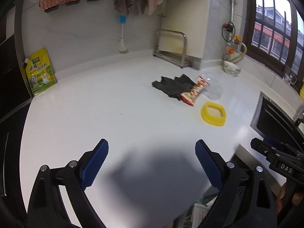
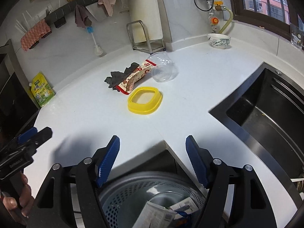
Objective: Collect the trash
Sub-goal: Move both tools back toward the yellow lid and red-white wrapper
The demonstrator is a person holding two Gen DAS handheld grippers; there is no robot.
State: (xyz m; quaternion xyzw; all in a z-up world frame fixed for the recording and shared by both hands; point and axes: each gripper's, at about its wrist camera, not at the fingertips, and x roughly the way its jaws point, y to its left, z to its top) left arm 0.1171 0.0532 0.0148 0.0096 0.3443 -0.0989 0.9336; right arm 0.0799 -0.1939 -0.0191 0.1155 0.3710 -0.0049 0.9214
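On the glossy white counter [image 2: 79, 117], well ahead of both grippers, the trash lies clustered: a limp black cloth [image 2: 118, 76], a rigid yellow plastic ring [image 2: 145, 99], a clear, slippery cup [image 2: 163, 69] best pinched at its rim, and a light, crinkly snack wrapper [image 2: 135, 77]. The left gripper [image 1: 152, 161] and the right gripper [image 2: 153, 158] hang with jaws wide and empty.

White countertop [image 2: 79, 117]: bare from front edge to the trash cluster; open approach.
Trash cluster, mid-counter: yellow ring lid [image 2: 145, 100] nearest; snack wrapper [image 2: 135, 77] just behind, overlapping black glove [image 2: 117, 77]; toppled clear plastic cup [image 2: 164, 69] touching wrapper's far end.
Right flank: black sink [image 2: 266, 114].
Rear: metal rack [image 2: 145, 38], patterned bowl [image 2: 218, 40], green pouch [image 2: 41, 89] at left wall.
Below front edge: perforated bin [image 2: 133, 195].
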